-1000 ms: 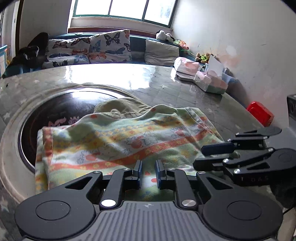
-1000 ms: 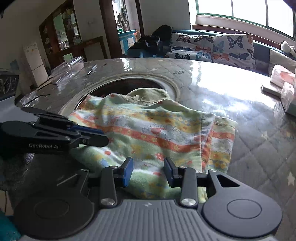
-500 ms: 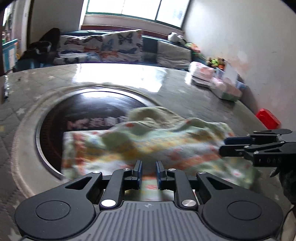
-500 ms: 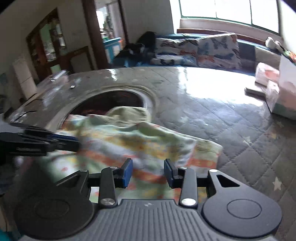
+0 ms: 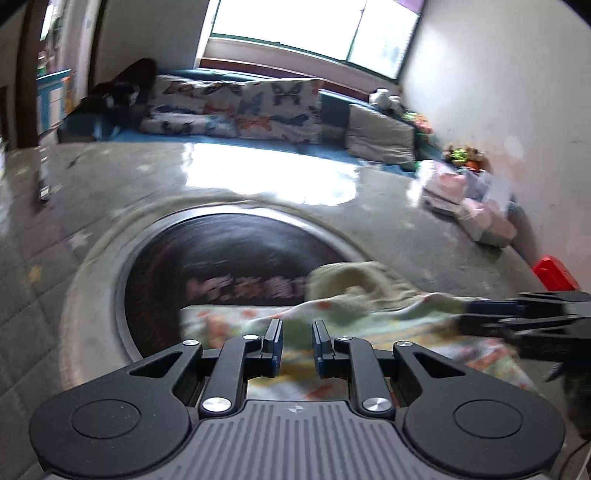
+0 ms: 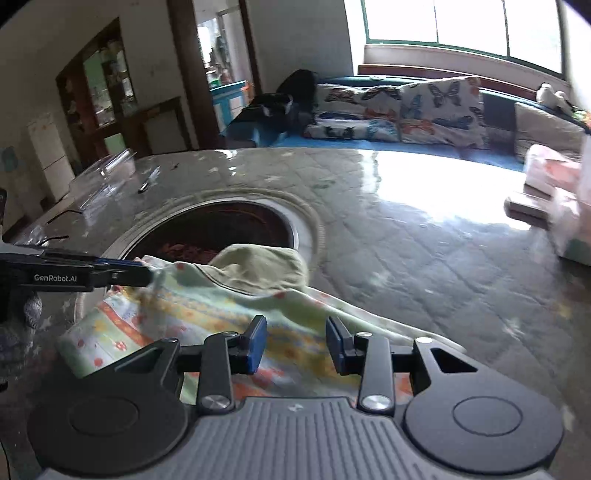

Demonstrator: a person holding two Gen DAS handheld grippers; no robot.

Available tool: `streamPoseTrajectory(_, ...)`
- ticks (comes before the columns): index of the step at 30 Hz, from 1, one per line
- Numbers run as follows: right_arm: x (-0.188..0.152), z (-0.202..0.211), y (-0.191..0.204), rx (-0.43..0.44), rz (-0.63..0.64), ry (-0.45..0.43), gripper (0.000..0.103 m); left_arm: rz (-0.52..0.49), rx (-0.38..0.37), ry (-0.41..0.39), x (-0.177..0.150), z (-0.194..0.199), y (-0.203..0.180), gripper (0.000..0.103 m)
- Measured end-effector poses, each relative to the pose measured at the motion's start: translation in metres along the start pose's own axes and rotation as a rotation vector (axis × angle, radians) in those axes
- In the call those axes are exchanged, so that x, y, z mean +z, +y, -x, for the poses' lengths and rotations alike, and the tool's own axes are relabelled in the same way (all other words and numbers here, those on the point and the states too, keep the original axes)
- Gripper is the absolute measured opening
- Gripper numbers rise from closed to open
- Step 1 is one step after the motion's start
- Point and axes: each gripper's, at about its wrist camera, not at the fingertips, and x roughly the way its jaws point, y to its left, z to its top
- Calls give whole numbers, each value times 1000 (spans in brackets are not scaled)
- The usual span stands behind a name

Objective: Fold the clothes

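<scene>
The left gripper [image 5: 297, 347] has its jaws standing a narrow gap apart, released, with nothing between the blue pads; the floral garment [image 5: 369, 332] lies just beyond and below them. The right gripper [image 6: 295, 345] is likewise released, its jaws set wider, and the same cloth passes under the gap without being pinched. In the right wrist view the left gripper reaches in from the left edge, its tips at the garment's raised corner [image 6: 155, 275]; whether they touch the fabric cannot be told through the blur.

The floral garment [image 6: 221, 314], pale green with orange and yellow bands, lies bunched on the worktop [image 6: 424, 236], partly over the rim of a dark round inset [image 5: 221, 258]. A plain olive-green fold [image 6: 258, 266] humps up at its far side.

Further out, on the worktop's right side, sit pink and white packages [image 5: 469, 199] and a red box [image 5: 554, 273]. Beyond the worktop, butterfly-print cushions [image 5: 240, 107] line a blue bench under the window [image 5: 306, 29].
</scene>
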Motion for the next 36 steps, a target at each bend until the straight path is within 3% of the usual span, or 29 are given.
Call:
streamPoseTrajectory(5, 1, -22, -3, -14, -29, 32, 34, -42, -21, 32, 7, -24, -14, 18)
streamPoseTrajectory(10, 1, -14, -3, -24, -28, 28, 34, 1, -5, 62, 11, -42, -2, 21)
streamPoseTrajectory(19, -7, 13, 33, 58, 98, 21, 42, -41, 5, 24, -1, 3, -2, 20)
streamPoseTrajectory(22, -12, 18, 50, 89, 143, 23, 48, -88, 17, 10, -16, 26, -6, 27)
streamPoseTrajectory(27, -26, 21, 82, 124, 239, 24, 48, -134, 42, -6, -42, 52, -12, 32)
streamPoseTrajectory(31, -44, 9, 104, 106, 333, 59, 48, -174, 77, 0, -62, 53, -14, 34)
streamPoseTrajectory(36, -47, 21, 110, 81, 372, 28, 48, -173, 103, -5, -66, 56, -12, 37)
